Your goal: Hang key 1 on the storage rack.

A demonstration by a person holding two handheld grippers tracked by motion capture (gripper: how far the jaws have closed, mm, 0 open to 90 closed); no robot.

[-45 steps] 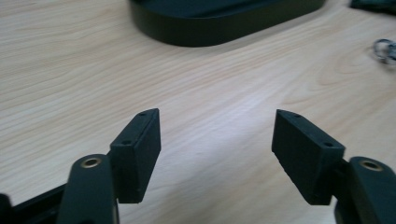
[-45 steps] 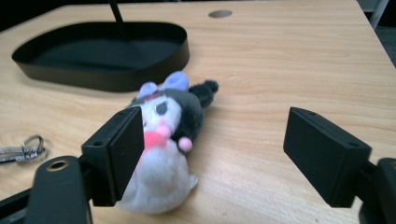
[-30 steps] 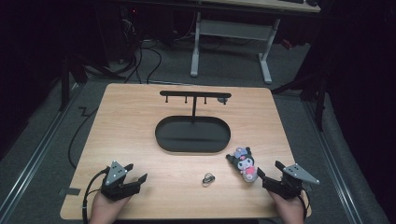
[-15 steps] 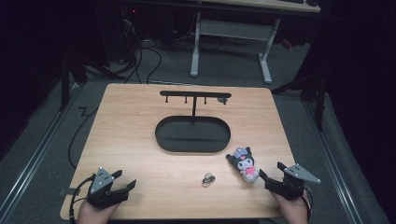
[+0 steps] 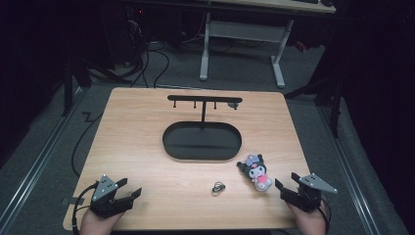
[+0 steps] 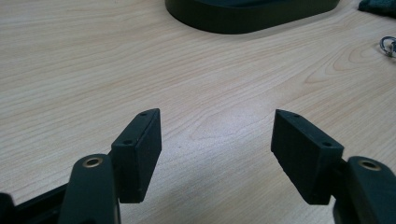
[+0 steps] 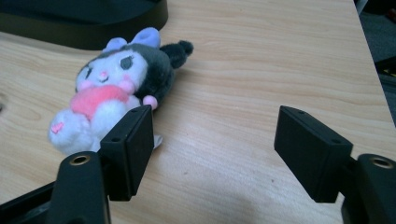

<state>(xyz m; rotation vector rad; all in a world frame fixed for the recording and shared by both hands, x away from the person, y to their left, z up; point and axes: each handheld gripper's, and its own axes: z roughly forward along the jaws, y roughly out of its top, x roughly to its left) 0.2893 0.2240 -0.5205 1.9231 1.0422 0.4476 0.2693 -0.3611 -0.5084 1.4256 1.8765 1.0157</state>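
Bare counter point(image 5: 137, 147) lies ahead of the left gripper point(image 5: 128, 197); the plush toy point(image 5: 256, 170) sits just beside the right gripper point(image 5: 283, 190), the black stand point(image 5: 202, 139) mid-counter

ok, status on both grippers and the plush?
Left gripper open, empty. Right gripper open, empty. Plush toy lying untouched beside right gripper. Key ring loose mid-table.

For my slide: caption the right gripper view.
Open right gripper beside a plush toy lying on the wooden table.

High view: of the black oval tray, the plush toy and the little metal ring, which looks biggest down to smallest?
1. Black oval tray, by far the largest.
2. Plush toy.
3. Metal ring, the smallest, a tiny loop on the wood.
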